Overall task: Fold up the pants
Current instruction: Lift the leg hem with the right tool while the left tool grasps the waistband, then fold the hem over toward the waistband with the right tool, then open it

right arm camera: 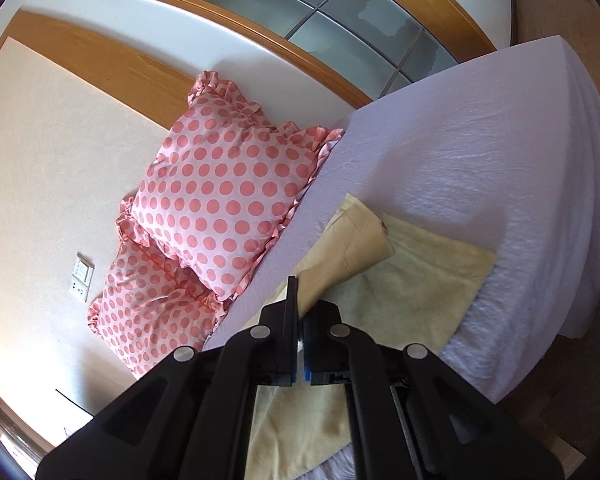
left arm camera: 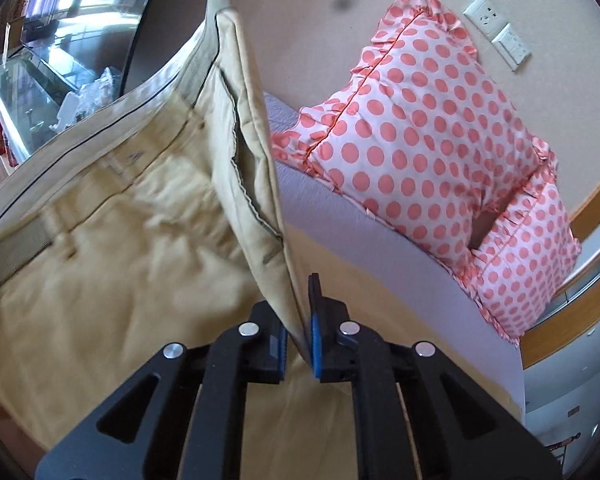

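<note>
Beige pants (left arm camera: 112,220) lie on a bed with a lavender sheet (left arm camera: 340,232). My left gripper (left arm camera: 300,320) is shut on a lifted edge of the pants at the waistband end; the waistband and belt loops show to the left. In the right wrist view my right gripper (right arm camera: 300,312) is shut on a raised fold of the pants (right arm camera: 352,248), held above the layer of pants lying flat on the sheet (right arm camera: 480,168). The fingertips are partly hidden by cloth.
Two pink polka-dot pillows (left arm camera: 428,132) (right arm camera: 228,208) lean against the wall at the bed's head. Wall sockets (left arm camera: 496,36) sit above them. A wood-framed frosted glass panel (right arm camera: 320,12) stands beside the bed. The bed's edge (right arm camera: 572,200) drops off to the right.
</note>
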The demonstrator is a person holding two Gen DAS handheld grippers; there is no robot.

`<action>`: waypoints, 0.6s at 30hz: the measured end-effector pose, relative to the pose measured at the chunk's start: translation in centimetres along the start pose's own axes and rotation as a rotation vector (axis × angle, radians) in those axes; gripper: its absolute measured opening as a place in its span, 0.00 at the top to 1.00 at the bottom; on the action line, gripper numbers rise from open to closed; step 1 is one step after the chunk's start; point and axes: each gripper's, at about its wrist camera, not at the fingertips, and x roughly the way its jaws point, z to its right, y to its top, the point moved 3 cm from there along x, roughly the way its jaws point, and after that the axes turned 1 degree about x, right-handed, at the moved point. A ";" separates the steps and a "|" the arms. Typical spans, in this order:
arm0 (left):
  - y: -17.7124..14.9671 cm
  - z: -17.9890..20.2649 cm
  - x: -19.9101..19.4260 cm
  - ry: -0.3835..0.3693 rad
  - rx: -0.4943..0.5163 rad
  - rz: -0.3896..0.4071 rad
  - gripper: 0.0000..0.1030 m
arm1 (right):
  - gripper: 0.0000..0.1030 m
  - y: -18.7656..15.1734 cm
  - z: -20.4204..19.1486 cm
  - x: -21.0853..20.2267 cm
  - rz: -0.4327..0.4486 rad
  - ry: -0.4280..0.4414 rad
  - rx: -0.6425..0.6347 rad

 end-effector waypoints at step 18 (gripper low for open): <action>-10.7 -5.9 -6.3 0.028 0.000 0.068 0.65 | 0.71 -0.4 2.0 -1.8 0.024 -0.257 -0.057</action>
